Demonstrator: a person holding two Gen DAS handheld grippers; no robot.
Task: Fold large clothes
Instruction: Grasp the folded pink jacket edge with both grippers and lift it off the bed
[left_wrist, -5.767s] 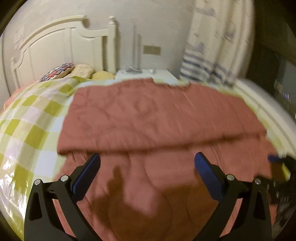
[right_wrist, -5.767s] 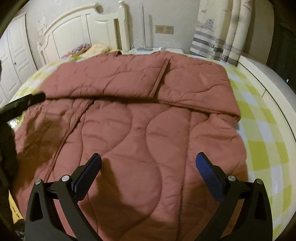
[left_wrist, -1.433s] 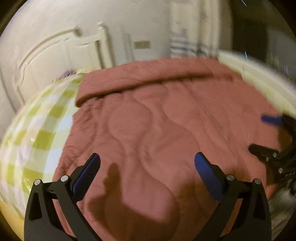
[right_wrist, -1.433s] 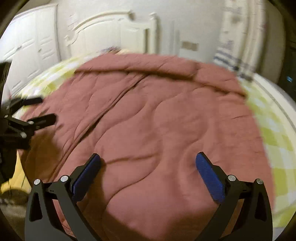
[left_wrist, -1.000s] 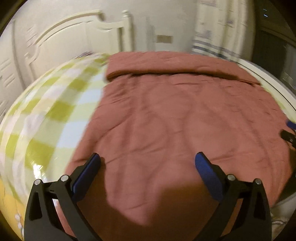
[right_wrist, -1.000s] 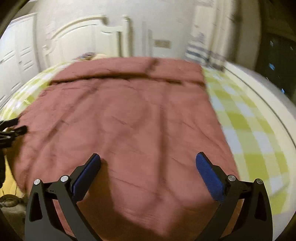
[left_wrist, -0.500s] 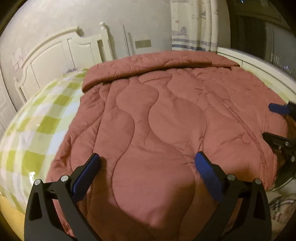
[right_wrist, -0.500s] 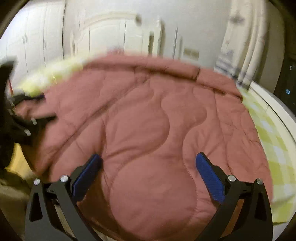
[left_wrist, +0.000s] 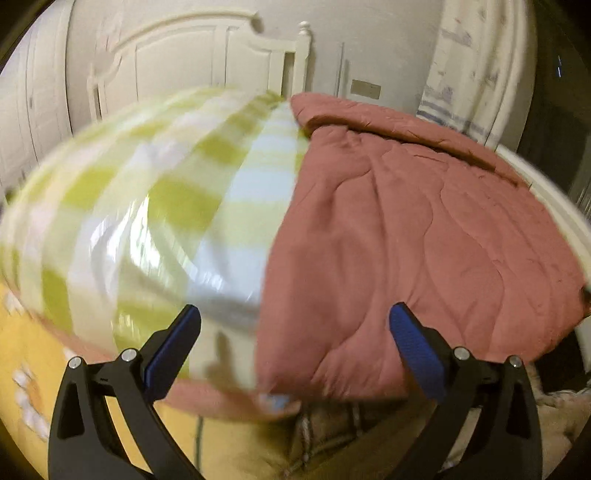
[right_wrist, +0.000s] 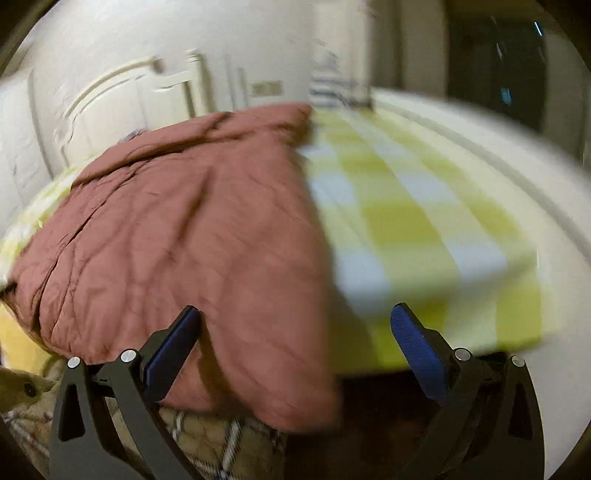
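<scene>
Since the left tool (left_wrist: 293, 345) and right tool (right_wrist: 295, 345) both hung spread wide and gripping nothing near the quilt's (left_wrist: 417, 236) foot-end corners, a shallow pinch risked catching one layer and skewing the fold. Reddish-brown, wave-stitched and puffy, the quilt lay across the checked bed (right_wrist: 413, 221), its 12 o'clock edge doubled back.

Left wrist view: close at the bed's (left_wrist: 155, 206) foot, facing the headboard (left_wrist: 184, 62).
Right wrist view: likewise.
Shared: quilt (left_wrist: 424, 236), headboard.
</scene>
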